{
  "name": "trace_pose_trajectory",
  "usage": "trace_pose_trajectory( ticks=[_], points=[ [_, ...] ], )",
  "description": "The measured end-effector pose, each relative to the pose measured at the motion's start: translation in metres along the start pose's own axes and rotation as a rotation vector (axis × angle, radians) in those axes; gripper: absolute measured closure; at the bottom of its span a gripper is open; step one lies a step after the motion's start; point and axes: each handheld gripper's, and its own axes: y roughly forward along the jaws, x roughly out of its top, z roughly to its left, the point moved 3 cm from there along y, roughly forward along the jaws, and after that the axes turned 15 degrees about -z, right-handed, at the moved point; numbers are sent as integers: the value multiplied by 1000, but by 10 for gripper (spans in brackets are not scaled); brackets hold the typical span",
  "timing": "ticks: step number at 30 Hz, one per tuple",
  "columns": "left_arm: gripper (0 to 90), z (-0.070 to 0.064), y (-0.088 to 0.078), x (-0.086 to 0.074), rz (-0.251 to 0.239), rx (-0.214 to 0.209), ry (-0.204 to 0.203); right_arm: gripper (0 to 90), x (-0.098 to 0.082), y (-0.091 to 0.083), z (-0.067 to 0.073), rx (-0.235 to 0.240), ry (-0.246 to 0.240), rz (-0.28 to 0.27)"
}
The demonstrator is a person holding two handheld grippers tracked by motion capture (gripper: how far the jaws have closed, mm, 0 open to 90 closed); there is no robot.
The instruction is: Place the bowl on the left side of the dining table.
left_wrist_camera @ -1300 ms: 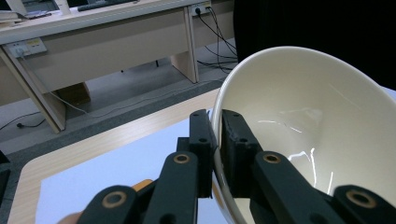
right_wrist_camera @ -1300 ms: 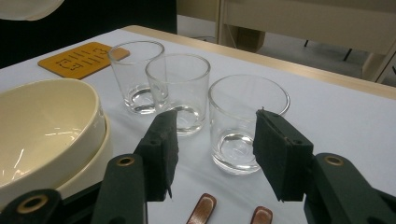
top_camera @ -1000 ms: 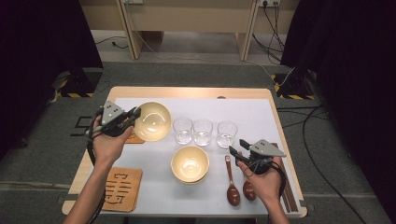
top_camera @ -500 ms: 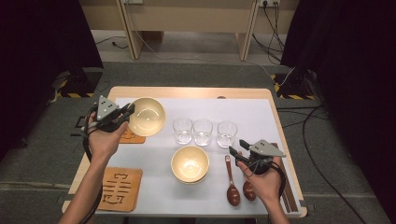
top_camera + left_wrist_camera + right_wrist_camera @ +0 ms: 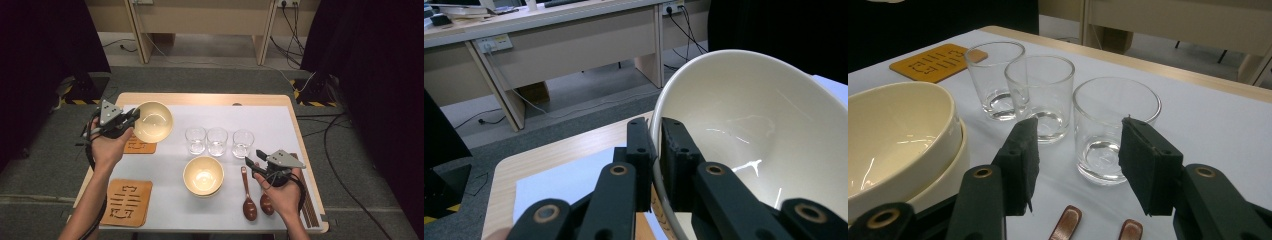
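My left gripper is shut on the rim of a cream bowl, holding it tilted in the air over the table's left side. In the left gripper view the two black jaws pinch the bowl's rim between them, left gripper. My right gripper stands open near the front right, above the handles of two brown spoons. In the right gripper view the right gripper has nothing between its pads, and the nearest glass stands beyond them.
Three empty glasses stand in a row mid-table. A stack of cream bowls sits in front of them. Two orange coasters lie at the left. Dark chopsticks lie along the right edge.
My left gripper has carried the bowl a little to the left and toward the far side. The right gripper has stayed where it was.
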Motion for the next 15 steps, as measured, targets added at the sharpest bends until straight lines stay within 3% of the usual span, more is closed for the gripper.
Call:
trace_pose_trajectory(
  ticks=[15],
  points=[
    [826, 13, 8, -11, 27, 27, -22, 506, 0, -1, -1, -6, -5, -2]
  ],
)
